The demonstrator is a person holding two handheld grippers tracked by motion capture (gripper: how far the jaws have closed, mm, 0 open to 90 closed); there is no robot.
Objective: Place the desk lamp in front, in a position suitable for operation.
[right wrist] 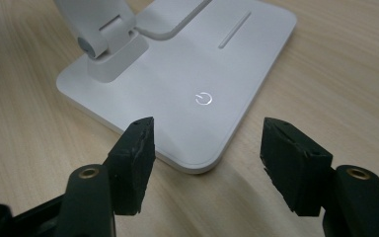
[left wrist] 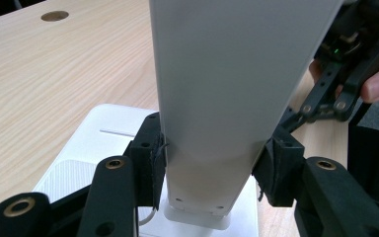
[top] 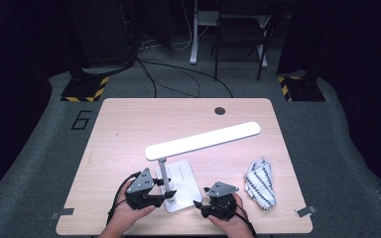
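Observation:
A white desk lamp stands near the table's front edge, its long lit head [top: 203, 140] slanting up to the right above its flat base [top: 183, 178]. My left gripper [top: 166, 193] is shut on the lamp's upright arm [left wrist: 212, 89], with a black pad pressed against each side just above the hinge. My right gripper [right wrist: 207, 148] stands open low over the base's near corner, its jaws apart with nothing between them. A glowing power symbol [right wrist: 204, 98] shows on the base just beyond those jaws. In the high view the right gripper [top: 201, 204] sits at the base's front right.
A folded white cloth with a dark pattern [top: 259, 183] lies on the wooden table [top: 129, 124] to the right of the right hand. A round cable hole [top: 220, 110] is at the far edge. Dark stands and cables fill the floor beyond.

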